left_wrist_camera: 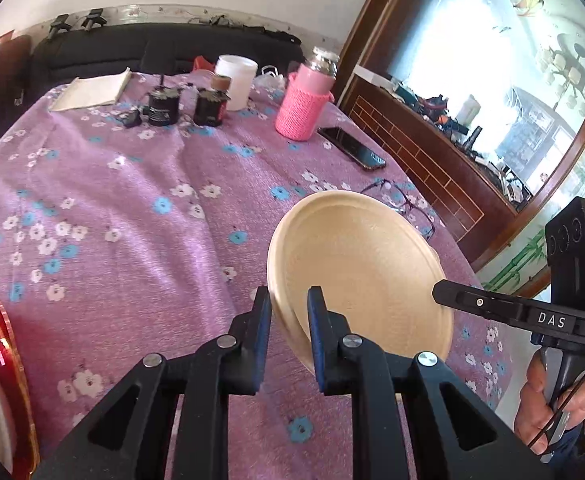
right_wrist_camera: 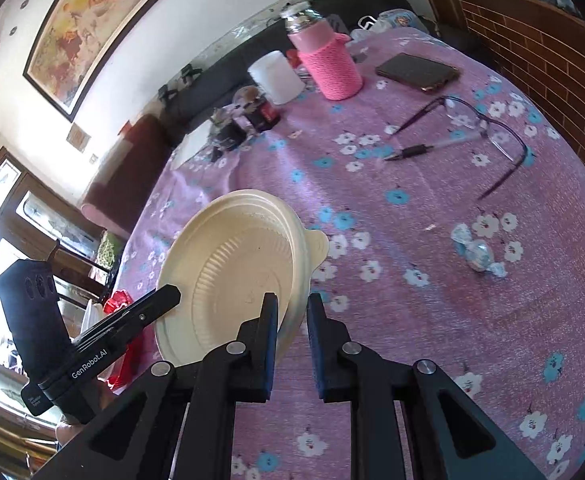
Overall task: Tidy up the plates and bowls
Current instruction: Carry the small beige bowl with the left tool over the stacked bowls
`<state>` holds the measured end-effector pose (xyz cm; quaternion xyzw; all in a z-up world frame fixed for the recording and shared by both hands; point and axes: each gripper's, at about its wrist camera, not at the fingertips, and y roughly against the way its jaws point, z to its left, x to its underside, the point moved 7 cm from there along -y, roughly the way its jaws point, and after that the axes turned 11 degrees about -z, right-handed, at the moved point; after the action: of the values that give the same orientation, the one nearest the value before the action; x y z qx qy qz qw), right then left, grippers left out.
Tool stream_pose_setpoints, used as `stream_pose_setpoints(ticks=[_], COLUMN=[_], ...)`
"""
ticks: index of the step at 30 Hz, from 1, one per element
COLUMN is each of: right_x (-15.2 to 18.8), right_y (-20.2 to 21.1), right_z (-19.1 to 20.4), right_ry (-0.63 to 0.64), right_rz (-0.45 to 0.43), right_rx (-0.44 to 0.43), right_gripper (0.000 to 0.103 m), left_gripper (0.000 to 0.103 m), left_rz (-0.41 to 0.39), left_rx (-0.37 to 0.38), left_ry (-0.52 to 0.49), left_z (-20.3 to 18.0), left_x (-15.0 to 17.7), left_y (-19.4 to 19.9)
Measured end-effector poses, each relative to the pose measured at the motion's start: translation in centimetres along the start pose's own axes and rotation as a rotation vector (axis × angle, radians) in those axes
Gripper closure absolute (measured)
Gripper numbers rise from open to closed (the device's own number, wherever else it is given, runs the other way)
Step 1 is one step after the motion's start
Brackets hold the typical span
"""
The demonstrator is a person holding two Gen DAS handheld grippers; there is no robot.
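A cream shallow plate point(left_wrist_camera: 356, 264) with a small tab on its rim hangs tilted above the flowered purple tablecloth point(left_wrist_camera: 112, 200). My left gripper point(left_wrist_camera: 290, 300) is shut on its near rim, blue pads on both faces. From the opposite side my right gripper point(right_wrist_camera: 292, 304) is shut on the rim of the same plate point(right_wrist_camera: 236, 264). The right gripper point(left_wrist_camera: 492, 308) reaches in from the right in the left wrist view, a hand point(left_wrist_camera: 552, 404) below it. The left gripper point(right_wrist_camera: 132, 316) enters from the left in the right wrist view. A red tray point(left_wrist_camera: 8, 360) holding white dishes sits at the left edge.
At the back of the table stand a pink knitted bottle point(left_wrist_camera: 304, 100), a white cup point(left_wrist_camera: 236, 80), two dark jars point(left_wrist_camera: 184, 108) and a notepad point(left_wrist_camera: 92, 90). A phone point(right_wrist_camera: 418, 72), glasses point(right_wrist_camera: 488, 132), a pen point(right_wrist_camera: 424, 150) and a wrapped sweet point(right_wrist_camera: 478, 254) lie on the right side.
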<state>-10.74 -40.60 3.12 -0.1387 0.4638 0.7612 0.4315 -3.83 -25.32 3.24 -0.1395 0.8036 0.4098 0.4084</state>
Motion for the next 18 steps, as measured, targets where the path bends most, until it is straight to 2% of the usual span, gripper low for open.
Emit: stream_pose_setpoints(ticks=[11, 18], right_x=[-0.1, 0.7], right_y=[-0.4, -1.6], right_z=[9.3, 15.9], right_ry=[0.121, 0.183], right_rz=[-0.010, 0.009], right_rx=[-0.099, -0.189], right_gripper=[0.087, 0.087], left_gripper=[0.084, 0.081], left_rz=[-0.158, -0.251], left_rx=[-0.045, -0.100], left_ry=[0.063, 0.112], left_z=[4.8, 9.3], left_x=[-1.9, -2.5], left_y=[8.9, 15.1])
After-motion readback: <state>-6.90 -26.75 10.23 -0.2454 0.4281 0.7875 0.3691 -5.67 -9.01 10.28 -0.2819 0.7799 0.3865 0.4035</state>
